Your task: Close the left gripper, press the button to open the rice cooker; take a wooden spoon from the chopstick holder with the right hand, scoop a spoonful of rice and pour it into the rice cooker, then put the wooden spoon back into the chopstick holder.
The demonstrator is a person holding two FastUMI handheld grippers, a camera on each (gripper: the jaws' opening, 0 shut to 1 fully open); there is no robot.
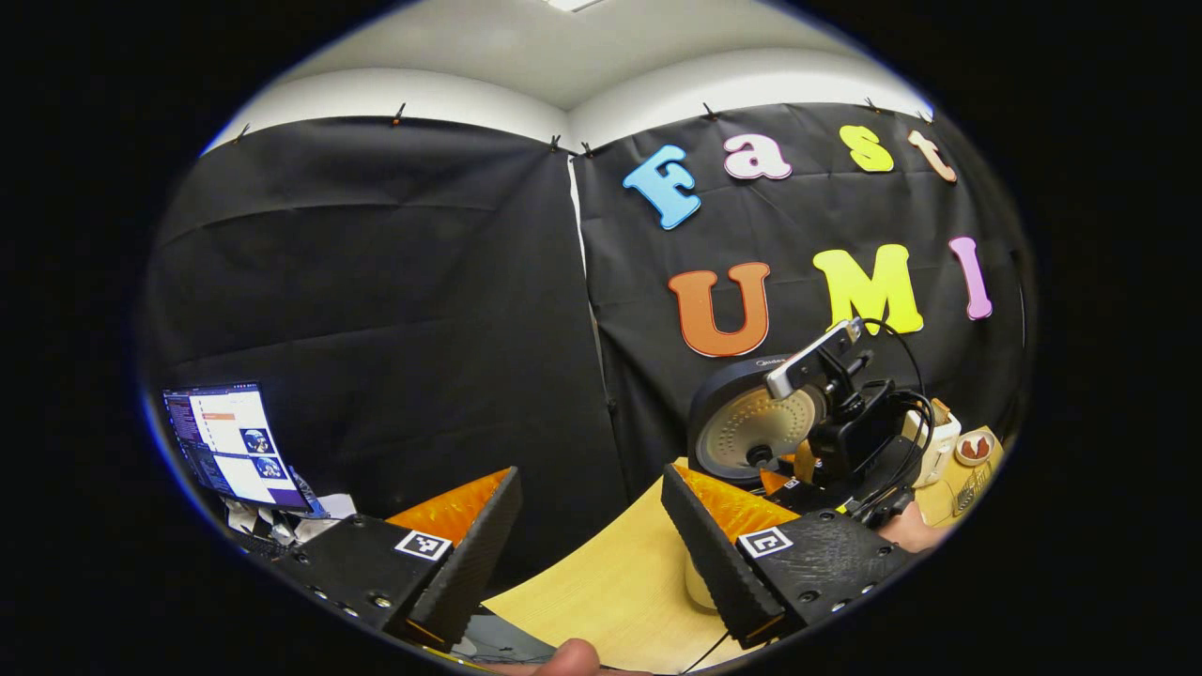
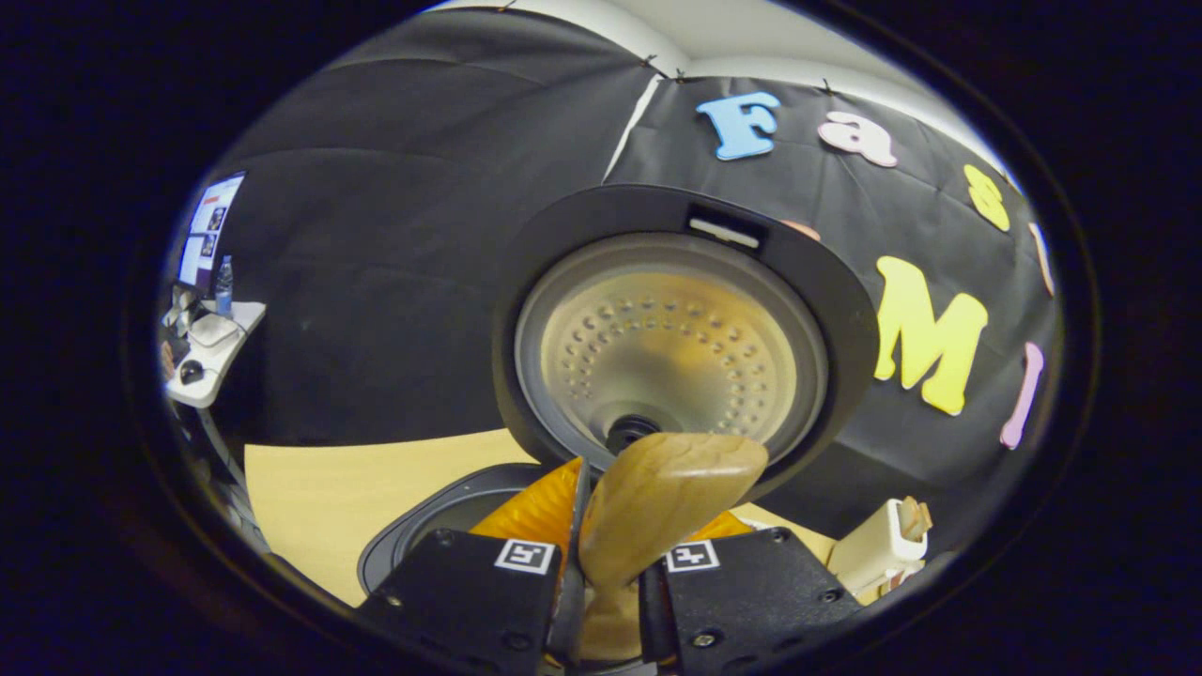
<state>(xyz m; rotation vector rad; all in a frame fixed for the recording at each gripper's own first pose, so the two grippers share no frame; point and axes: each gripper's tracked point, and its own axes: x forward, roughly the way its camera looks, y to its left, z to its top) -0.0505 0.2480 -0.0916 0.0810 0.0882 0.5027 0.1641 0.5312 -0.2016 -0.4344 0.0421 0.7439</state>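
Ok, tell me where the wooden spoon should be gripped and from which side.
Grip the wooden spoon on its narrow handle just below the bowl, coming from the handle end, as the right gripper does now in the right gripper view. The handle is slim enough to sit between both fingers, while the broad bowl stays free, pointing up toward the open rice cooker lid.
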